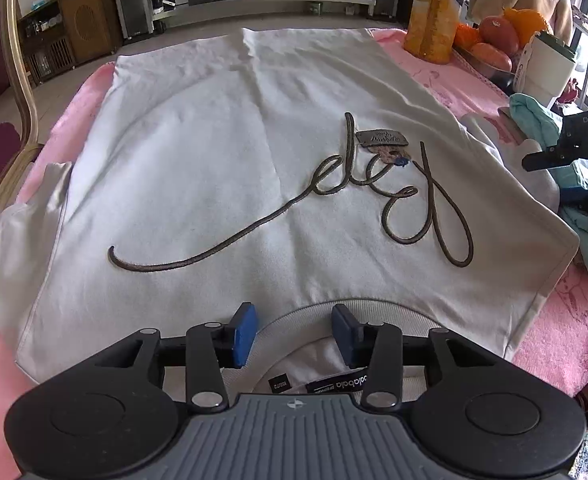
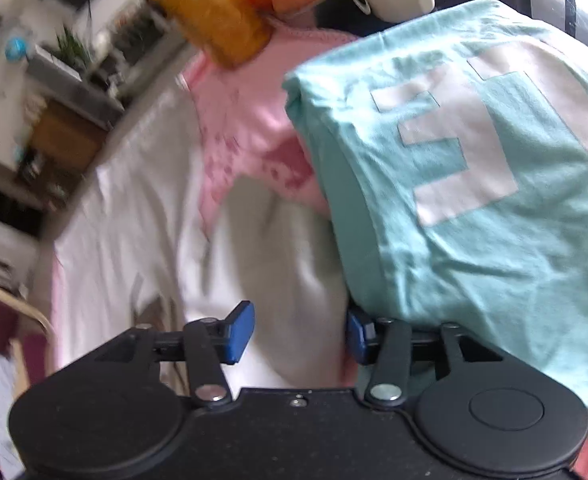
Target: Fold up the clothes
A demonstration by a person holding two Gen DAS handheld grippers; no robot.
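White shirt (image 1: 213,160) lies flat; left tongs (image 1: 291,338) gape empty over its collar (image 1: 306,310); right tongs (image 2: 300,334), also open and empty, risk snagging the teal shirt (image 2: 474,200).

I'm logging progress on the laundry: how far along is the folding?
Done: a teal shirt already lies folded at the side. In hand: the white shirt is spread flat on the pink cloth, unfolded; the left claw is open at its collar, the right claw open over its sleeve. Left: every fold of the white shirt.
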